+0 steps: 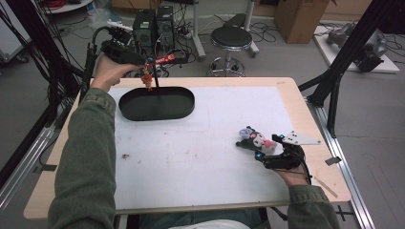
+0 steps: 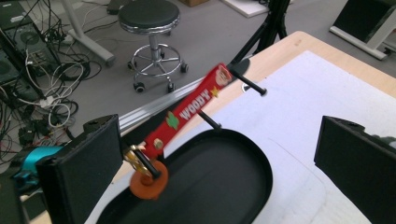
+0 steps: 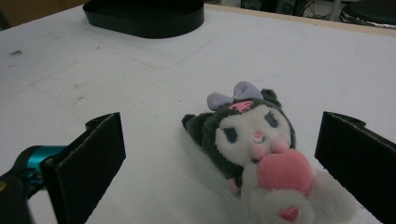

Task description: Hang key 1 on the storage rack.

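Grey floor, cable tangles, computer towers and a round black stool (image 1: 231, 37) lay beyond the far edge of a wooden table (image 1: 296, 102) covered by a white mat (image 1: 200, 143).

Item one: black oval tray (image 1: 156, 103), at the far left of the mat, shallow-walled, nothing resting on its floor that I could see.

Item two: red strap keychain (image 2: 192, 109), lettered WOODY, with a gold clasp and an orange disc (image 2: 148, 185) at its lower end. It hung in the air above the near-left rim of the tray, tilted, the disc just beside my left-hand pad in the left gripper view. Whether the clasp touched that pad I could not tell. Two thin black pins stood out beside the strap's upper half.

Item three: my left gripper (image 1: 154, 71), held over the tray's far-left rim. Its jaws stood spread wide apart, pressing on nothing; the strap was off to one side, not squeezed between the pads.

Item four: plush toy (image 3: 254, 142), dark grey with a white face, lilac bow and pink heart, lying on the mat at the near right, well apart from the tray.

Item five: my right gripper (image 1: 261, 148), low at the near right of the mat. Its jaws were wide open, one to each side of the plush, neither pad touching it.
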The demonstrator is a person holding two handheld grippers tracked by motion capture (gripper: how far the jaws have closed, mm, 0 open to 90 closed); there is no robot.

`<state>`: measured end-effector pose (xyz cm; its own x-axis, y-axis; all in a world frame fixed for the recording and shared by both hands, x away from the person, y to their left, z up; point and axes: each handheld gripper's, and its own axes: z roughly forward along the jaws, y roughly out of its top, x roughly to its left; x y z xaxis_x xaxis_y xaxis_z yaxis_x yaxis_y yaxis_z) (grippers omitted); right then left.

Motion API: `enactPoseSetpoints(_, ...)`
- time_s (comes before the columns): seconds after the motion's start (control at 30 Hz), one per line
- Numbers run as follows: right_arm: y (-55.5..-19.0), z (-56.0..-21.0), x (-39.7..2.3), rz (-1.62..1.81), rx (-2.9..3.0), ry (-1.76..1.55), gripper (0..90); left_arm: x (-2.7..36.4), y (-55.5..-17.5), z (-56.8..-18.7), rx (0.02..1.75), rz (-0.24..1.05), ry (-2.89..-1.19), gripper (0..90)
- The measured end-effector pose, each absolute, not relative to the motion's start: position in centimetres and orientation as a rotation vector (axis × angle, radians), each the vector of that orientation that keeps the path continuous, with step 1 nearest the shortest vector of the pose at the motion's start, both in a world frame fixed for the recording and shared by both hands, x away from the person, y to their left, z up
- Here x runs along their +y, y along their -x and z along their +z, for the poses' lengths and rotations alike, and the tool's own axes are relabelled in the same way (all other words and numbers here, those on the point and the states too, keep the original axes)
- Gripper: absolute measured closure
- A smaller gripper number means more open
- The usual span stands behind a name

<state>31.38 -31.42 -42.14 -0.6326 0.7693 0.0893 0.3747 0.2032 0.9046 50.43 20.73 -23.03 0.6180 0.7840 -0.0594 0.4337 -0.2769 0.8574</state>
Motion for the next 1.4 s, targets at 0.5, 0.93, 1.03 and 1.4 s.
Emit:
enactPoseSetpoints(0.5,-31.5,-42.1,-31.2,1.421,2.107,-1.053,0.7,21.0,-46.1,-25.4,0.893,0.486,-1.929,1.7)
enactPoseSetpoints(0.93,-31.3,-42.0,-31.4,1.417,2.095,-1.059,0.7,23.0,-44.0,-27.0,0.945,0.509,-1.902,1.7)
enactPoseSetpoints(1.03,-31.2,-42.0,-31.4,1.416,2.097,-1.060,0.7,23.4,-43.3,-27.6,0.950,0.493,-1.897,1.7)
enactPoseSetpoints(1.4,-31.1,-42.0,-31.4,1.411,2.095,-1.072,0.7,23.4,-39.0,-30.5,0.880,0.496,-1.860,1.7)
